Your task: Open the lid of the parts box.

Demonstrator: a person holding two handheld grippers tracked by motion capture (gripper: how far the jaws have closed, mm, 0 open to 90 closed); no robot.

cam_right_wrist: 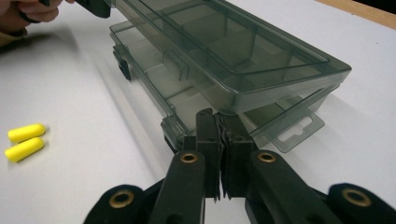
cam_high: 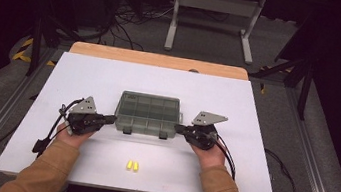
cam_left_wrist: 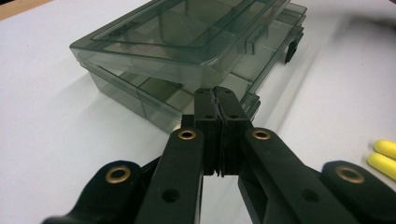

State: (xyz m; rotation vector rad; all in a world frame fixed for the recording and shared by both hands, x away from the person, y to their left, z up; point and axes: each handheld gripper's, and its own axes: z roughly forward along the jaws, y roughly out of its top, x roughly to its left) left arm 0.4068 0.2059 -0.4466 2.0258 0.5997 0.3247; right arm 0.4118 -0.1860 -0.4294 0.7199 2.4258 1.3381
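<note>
So, we hold left gripper (cam_high: 111,118) and right gripper (cam_high: 179,127) level, jaws pressed together, tips under the lid (cam_left_wrist: 187,32) of the compartment box (cam_high: 147,114), lid raised, two yellow earplugs (cam_high: 132,165) nearby.

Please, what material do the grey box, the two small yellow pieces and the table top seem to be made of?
Box: likely hard plastic, smoky and see-through, since its inner dividers show through the glossy lid.
Yellow pieces: probably soft foam, like earplugs; matte, rounded, bullet-shaped. The look alone cannot confirm softness.
Table top: a smooth, matte white sheet, perhaps laminate or painted board, over a wood-coloured edge at the far side.
</note>
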